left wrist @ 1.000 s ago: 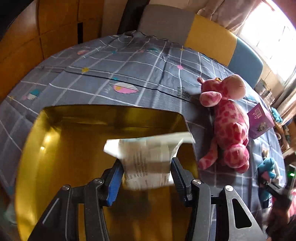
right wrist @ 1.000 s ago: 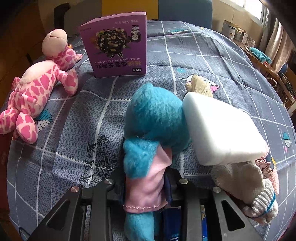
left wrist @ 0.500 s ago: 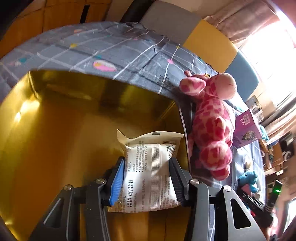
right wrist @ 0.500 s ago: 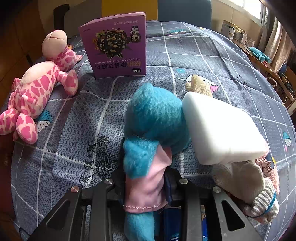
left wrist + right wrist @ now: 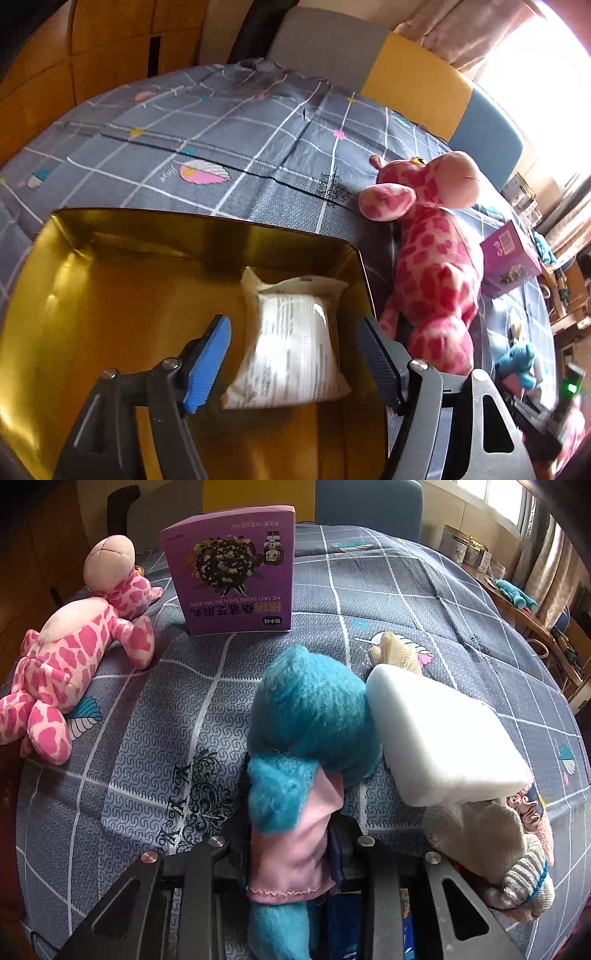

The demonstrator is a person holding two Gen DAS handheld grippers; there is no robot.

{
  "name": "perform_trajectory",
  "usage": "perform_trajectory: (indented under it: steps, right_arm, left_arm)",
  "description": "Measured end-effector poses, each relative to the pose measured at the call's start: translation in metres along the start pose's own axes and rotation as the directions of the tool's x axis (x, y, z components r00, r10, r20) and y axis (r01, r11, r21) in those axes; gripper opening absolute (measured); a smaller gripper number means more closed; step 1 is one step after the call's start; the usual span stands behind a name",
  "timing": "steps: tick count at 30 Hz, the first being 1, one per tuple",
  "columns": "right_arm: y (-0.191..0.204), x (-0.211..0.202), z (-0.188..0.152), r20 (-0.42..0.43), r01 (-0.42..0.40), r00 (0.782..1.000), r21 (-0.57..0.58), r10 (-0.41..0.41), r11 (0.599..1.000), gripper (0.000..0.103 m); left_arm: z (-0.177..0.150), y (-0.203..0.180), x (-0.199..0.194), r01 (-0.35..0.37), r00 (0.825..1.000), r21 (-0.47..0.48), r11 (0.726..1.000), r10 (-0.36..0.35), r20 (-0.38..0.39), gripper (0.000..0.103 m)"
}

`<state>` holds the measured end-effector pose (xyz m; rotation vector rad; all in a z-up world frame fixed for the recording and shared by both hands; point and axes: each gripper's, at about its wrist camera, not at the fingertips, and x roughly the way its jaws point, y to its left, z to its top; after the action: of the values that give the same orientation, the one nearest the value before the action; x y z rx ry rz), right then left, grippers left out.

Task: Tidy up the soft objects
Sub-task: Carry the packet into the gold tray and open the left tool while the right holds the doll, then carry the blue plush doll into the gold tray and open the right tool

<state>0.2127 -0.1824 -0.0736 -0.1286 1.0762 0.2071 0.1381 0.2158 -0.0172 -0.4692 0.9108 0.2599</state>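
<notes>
Grey checked cloth (image 5: 258,155) is spreading out beyond both pairs of fingers, and I am working over it from afar. Under my left gripper (image 5: 293,354) the gold tin box (image 5: 207,232) is taking up most of the view, its far wall lying ahead of the fingertips. Just outside the right-hand finger of that gripper, the pink spotted giraffe (image 5: 432,266) is lying on the cloth along the tin's side wall. Ahead of my right gripper (image 5: 291,845), the white foam block (image 5: 439,738) is leaning against the blue plush toy (image 5: 314,716) on the side of the right-hand finger, with knitted socks (image 5: 517,878) bunched beneath it. Further ahead of those fingers, the purple box (image 5: 236,576) is standing upright on the cloth.

I am opening the left jaws: the blue pad (image 5: 208,362) and the dark pad are standing clear of the white packet (image 5: 291,343), which is lying between them on the tin's floor, close to the far corner by the right-hand wall. My right jaws are clamping the blue plush toy by its pink-clothed body, with its head reaching out past the fingertips.
</notes>
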Motion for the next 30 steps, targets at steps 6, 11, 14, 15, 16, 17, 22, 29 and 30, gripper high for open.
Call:
perform_trajectory:
  steps: [6,11,14,15,16,17,22,29,30]
  right_arm:
    - [0.003,-0.002,-0.003,0.020,0.021,1.000,-0.012,-0.021,1.000,0.031]
    - [0.013,-0.006,-0.009,0.047,0.054,0.998,-0.023,-0.053,0.998,0.029]
    - [0.017,-0.008,-0.011,0.053,0.070,0.996,-0.023,-0.068,0.997,0.027]
    - [0.018,-0.010,-0.012,0.053,0.073,0.996,-0.020,-0.072,0.997,0.026]
    - [0.020,-0.011,-0.013,0.054,0.074,0.996,-0.022,-0.073,0.997,0.025]
    - [0.022,-0.013,-0.014,0.057,0.070,0.996,-0.026,-0.069,0.997,0.025]
    - [0.036,-0.025,-0.022,0.073,0.032,0.997,-0.042,-0.029,0.999,0.025]
    - [0.057,-0.060,-0.031,0.105,-0.095,0.990,-0.038,0.098,0.995,0.025]
    - [0.062,-0.064,-0.032,0.109,-0.116,0.987,-0.043,0.120,0.992,0.025]
  left_arm:
    - [-0.032,-0.001,-0.050,-0.057,0.996,0.074,0.996,0.052,0.076,0.081]
    - [-0.063,-0.002,-0.085,-0.072,0.990,0.102,0.992,0.059,0.129,0.083]
    - [-0.078,-0.003,-0.098,-0.075,0.989,0.111,0.991,0.060,0.137,0.083]
    - [-0.082,-0.004,-0.101,-0.078,0.988,0.115,0.990,0.061,0.139,0.083]
    - [-0.086,-0.005,-0.105,-0.080,0.988,0.122,0.989,0.062,0.145,0.084]
    - [-0.089,-0.006,-0.108,-0.084,0.986,0.125,0.989,0.065,0.151,0.086]
    - [-0.098,-0.005,-0.117,-0.111,0.981,0.128,0.986,0.088,0.173,0.091]
    - [-0.103,0.000,-0.122,-0.148,0.974,0.119,0.982,0.123,0.192,0.091]
    - [-0.103,0.001,-0.122,-0.150,0.973,0.118,0.982,0.125,0.193,0.091]
